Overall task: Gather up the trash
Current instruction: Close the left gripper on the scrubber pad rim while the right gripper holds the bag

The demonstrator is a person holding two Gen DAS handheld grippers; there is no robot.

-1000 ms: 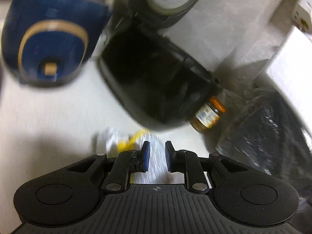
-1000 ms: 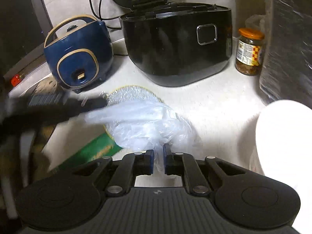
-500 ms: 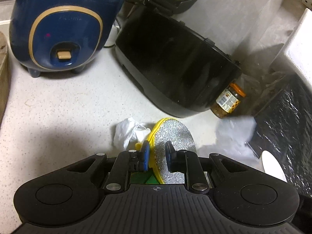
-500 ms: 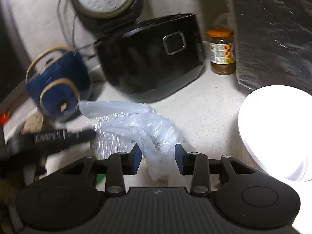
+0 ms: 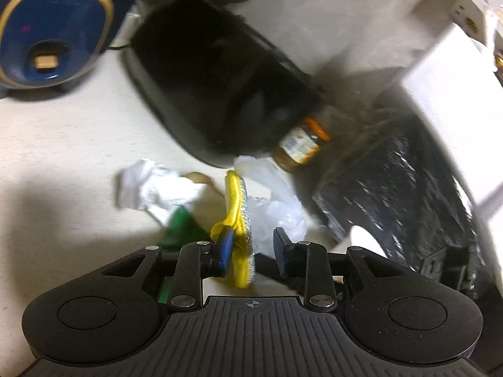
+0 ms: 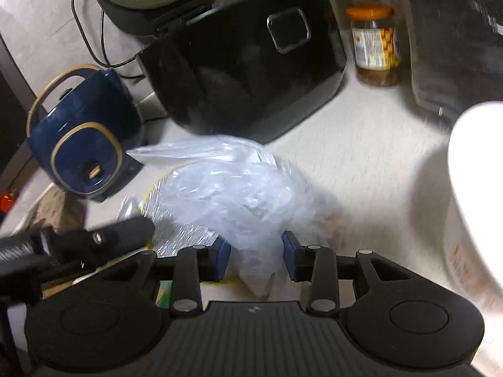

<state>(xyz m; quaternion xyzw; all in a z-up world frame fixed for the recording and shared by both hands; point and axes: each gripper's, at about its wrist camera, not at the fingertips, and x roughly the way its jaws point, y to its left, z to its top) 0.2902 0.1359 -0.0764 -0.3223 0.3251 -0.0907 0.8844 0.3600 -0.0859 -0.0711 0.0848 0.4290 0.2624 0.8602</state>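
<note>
My left gripper (image 5: 251,251) is opening. A silver disc with a yellow rim (image 5: 235,207) stands edge-on between its fingers, leaning on the left pad and apart from the right one. Crumpled white paper (image 5: 151,188) and a green wrapper (image 5: 180,226) lie just left of it on the counter. A clear plastic bag (image 6: 232,188) lies crumpled over the disc (image 6: 182,235), and its tail hangs loose between the spread fingers of my right gripper (image 6: 256,257). The left gripper's finger (image 6: 125,235) reaches in from the left in the right wrist view.
A blue rice cooker (image 6: 85,135) stands at the left and a black cooker (image 6: 245,69) with its lid up behind the trash. A jar with an orange lid (image 6: 375,44), a shiny black bag (image 5: 399,188) and a white round container (image 6: 474,188) crowd the right.
The right gripper let go of the plastic bag and stays spread around it. The left jaws widened, and the disc between them turned from face-on to edge-on.
</note>
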